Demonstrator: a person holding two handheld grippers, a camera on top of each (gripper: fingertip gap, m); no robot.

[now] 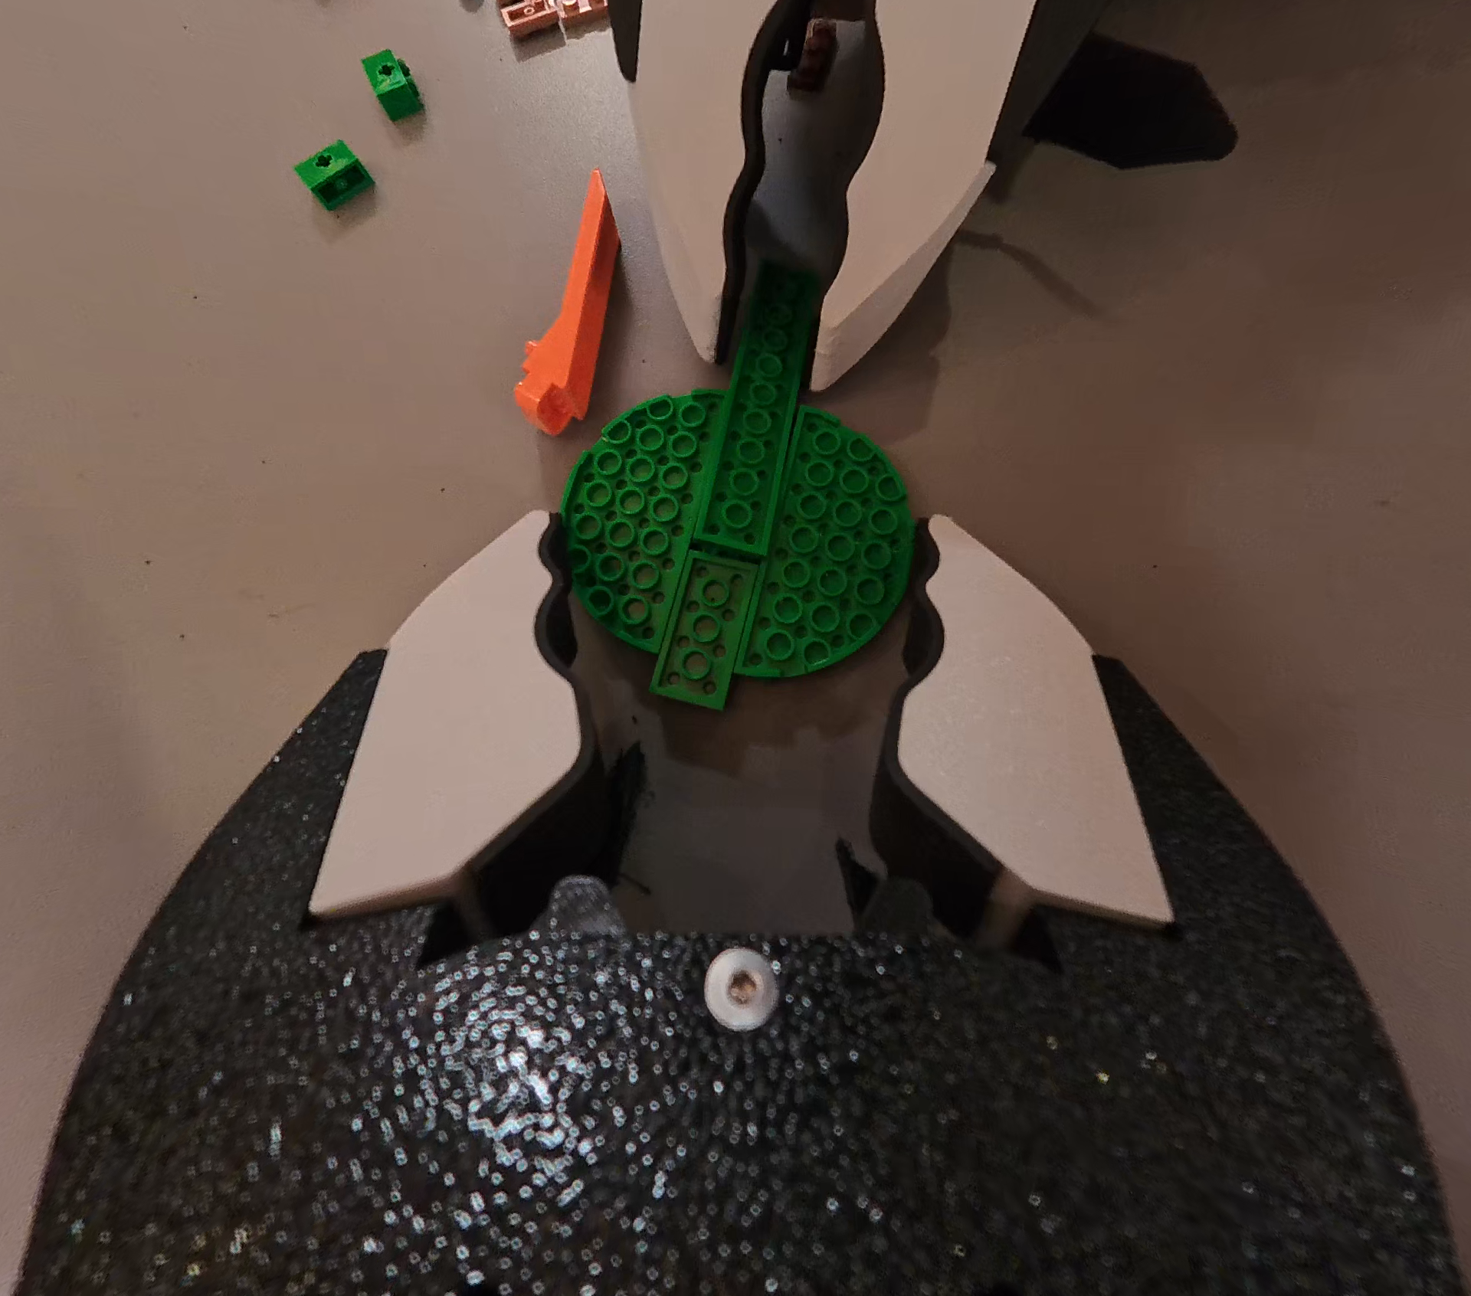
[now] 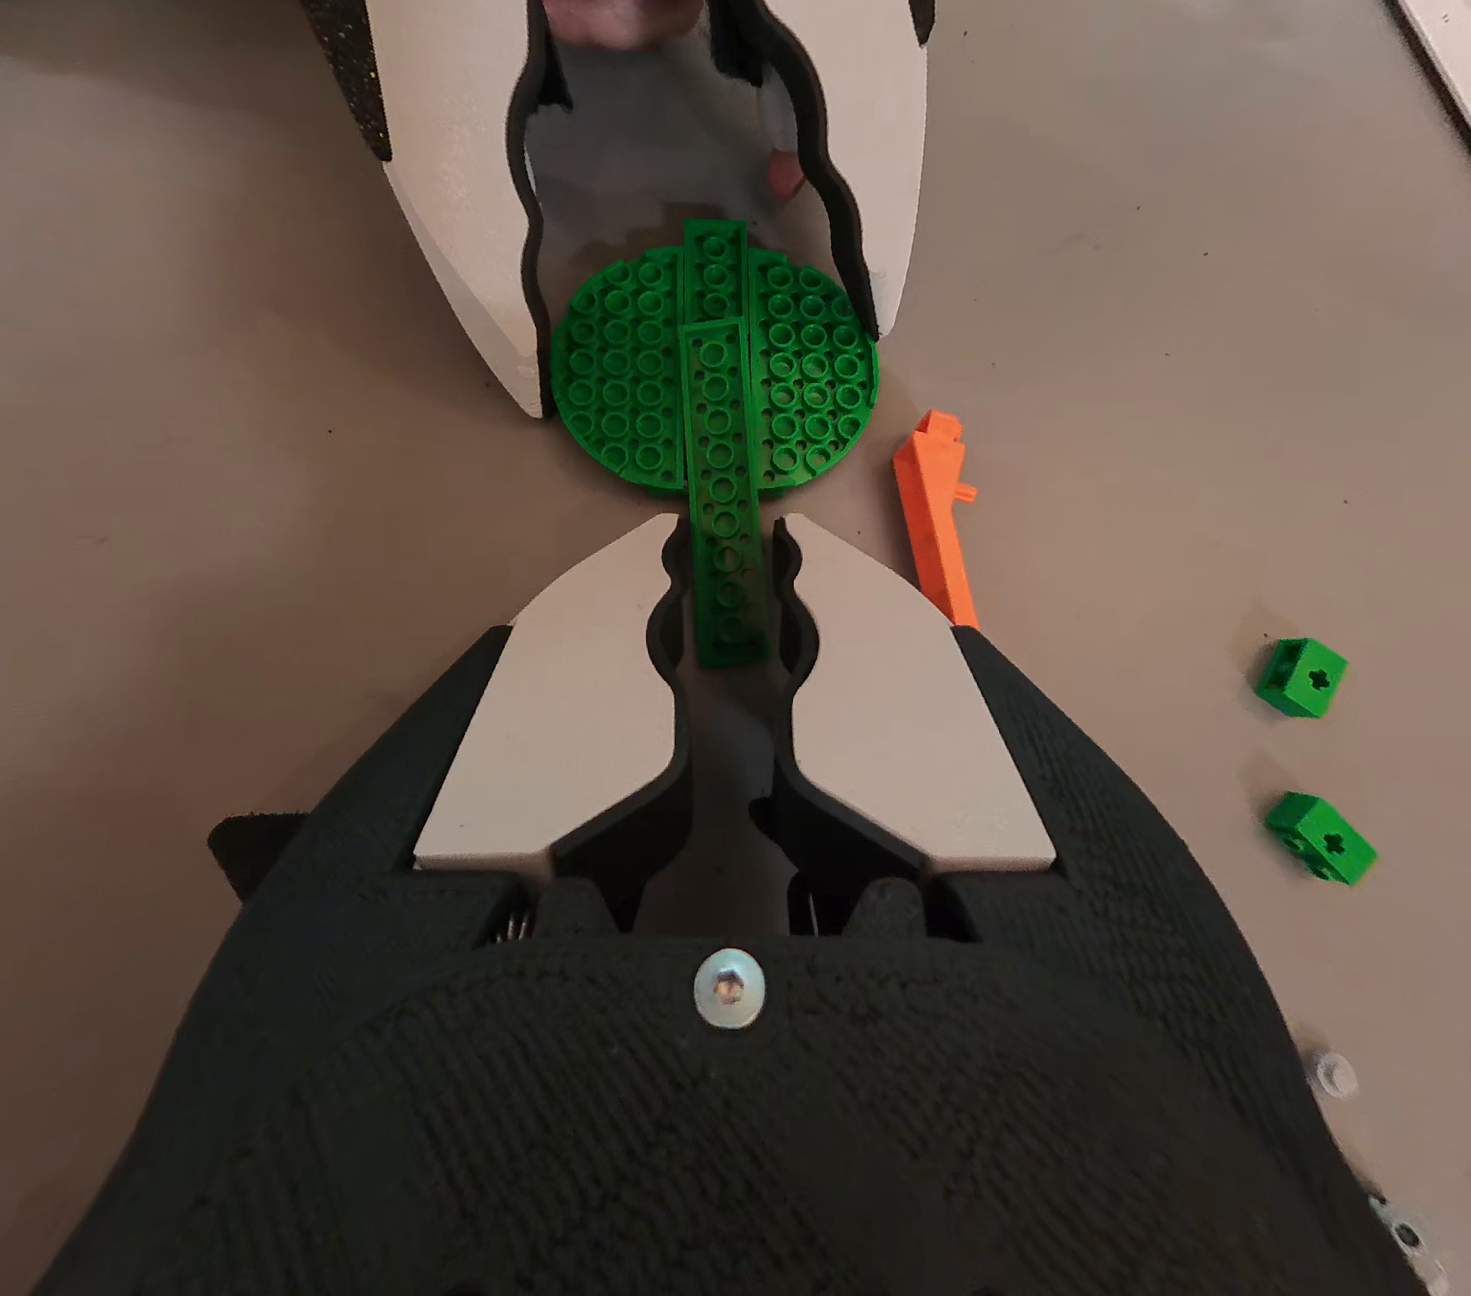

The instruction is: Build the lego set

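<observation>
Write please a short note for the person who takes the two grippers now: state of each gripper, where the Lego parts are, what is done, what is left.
Left gripper: open, its fingers on either side of the green round base; whether they touch the rim is unclear.
Right gripper: jaws narrow around the outer end of the long green plate; a firm grip cannot be confirmed.
Done: a short green plate lies along the base's middle, the long plate in line with it, overhanging the edge; all are underside up.
Left: seat the long plate. Loose on the table: orange separator, two green bricks, dark green, blue, copper-coloured pieces.
</observation>
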